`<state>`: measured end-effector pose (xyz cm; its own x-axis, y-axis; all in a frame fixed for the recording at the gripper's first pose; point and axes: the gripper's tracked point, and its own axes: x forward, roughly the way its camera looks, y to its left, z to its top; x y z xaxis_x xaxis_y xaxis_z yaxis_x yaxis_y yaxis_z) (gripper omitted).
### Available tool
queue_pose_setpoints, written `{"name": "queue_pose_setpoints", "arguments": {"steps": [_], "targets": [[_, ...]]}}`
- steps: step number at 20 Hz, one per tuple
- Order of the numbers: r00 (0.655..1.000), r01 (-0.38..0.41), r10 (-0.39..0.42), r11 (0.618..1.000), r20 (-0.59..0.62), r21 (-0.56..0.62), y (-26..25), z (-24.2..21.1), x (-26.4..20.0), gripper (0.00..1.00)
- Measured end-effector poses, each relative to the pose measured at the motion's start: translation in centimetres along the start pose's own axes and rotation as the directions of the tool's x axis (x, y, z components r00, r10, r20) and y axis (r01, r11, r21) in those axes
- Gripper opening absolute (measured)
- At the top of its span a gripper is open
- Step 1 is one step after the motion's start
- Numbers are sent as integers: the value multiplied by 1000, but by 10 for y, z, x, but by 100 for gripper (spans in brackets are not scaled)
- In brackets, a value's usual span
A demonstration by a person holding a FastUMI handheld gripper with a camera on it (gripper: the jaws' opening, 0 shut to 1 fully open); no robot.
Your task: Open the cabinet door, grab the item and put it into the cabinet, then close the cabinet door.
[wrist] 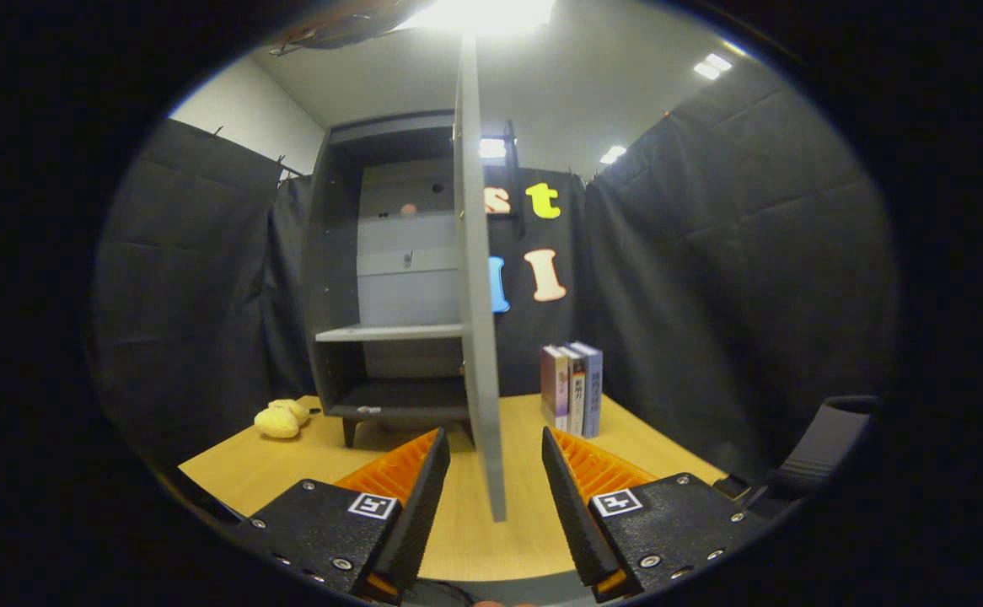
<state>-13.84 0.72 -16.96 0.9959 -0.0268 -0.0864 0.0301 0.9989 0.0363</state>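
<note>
Light wooden bench (289, 472) in black-draped booth, tall grey cabinet (348, 278), thin grey door (476, 278) swung open edge-on between released claw (496, 472) fingers, yellow plush toy (281, 418), three upright books (573, 388).

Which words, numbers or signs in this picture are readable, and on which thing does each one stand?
None can be quoted.
Books standing on the table, right of the open cabinet door: spine print too small and blurred to read.
Gripper, jaws open either side of the door's edge: each side carries a square black-and-white marker, a pattern and not text.
Cabinet: no label readable.
</note>
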Motion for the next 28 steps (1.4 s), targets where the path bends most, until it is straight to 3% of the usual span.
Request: {"name": "queue_pose_setpoints", "arguments": {"steps": [4, 10, 19, 23, 28], "targets": [[989, -54, 61, 997, -137, 53, 70, -116, 4, 71], [966, -155, 156, 988, -205, 22, 141, -208, 34, 71], [970, -151, 147, 989, -195, -4, 163, -215, 76, 72], [954, -186, 184, 982, -238, 14, 173, -215, 84, 50], [953, -197, 190, 980, -235, -8, 175, -190, 81, 48]]}}
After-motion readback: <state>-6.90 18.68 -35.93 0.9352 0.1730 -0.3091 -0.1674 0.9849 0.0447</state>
